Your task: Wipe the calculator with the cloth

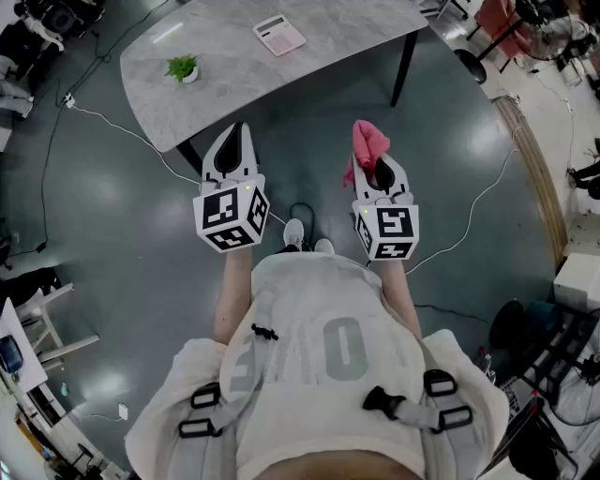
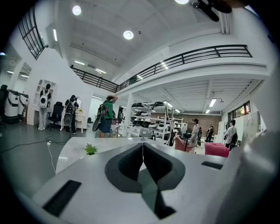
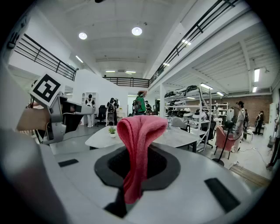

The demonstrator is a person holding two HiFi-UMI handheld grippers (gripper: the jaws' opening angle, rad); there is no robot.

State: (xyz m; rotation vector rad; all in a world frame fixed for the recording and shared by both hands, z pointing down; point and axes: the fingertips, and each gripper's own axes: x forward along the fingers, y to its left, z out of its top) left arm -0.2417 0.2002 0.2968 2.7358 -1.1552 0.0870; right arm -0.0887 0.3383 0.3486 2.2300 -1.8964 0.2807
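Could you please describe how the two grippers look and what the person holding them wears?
The left gripper and right gripper have light grey, wedge-shaped shells with black-lined fingers. Each carries a white cube with black square markers. The person wears a pale short-sleeved top and grey straps with black buckles.

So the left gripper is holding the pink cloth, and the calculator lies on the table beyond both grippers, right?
Not quite: the pink cloth is clamped in the right gripper, not the left; the right gripper view shows it between those jaws. The left gripper has its jaws together on nothing. The calculator does lie on the table beyond both grippers.
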